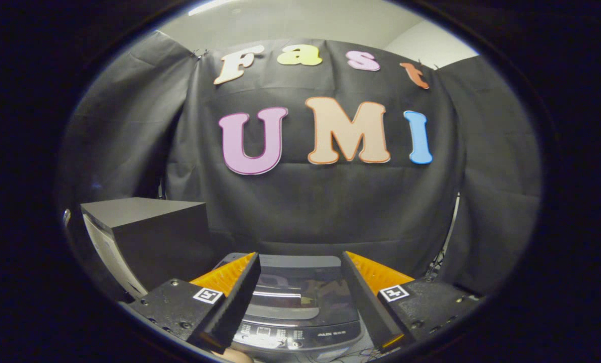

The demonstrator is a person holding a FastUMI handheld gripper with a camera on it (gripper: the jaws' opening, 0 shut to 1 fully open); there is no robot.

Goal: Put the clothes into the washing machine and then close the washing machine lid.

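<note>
My gripper (299, 262) is open, its two orange-and-black fingers (230, 282) spread wide with nothing between them. Below and between them stands the washing machine (300, 302), seen from above. Its dark glossy lid (300, 290) lies flat and closed over the tub, reflecting the wall. The control panel (290, 338) with small white markings runs along the machine's near edge. I see no clothes.
A black box-shaped block (149, 232) stands to the left of the machine, taller than its lid. The black cloth wall (331, 212) hangs close behind the machine. A pale rounded thing (232, 356) peeks out under the left finger.
</note>
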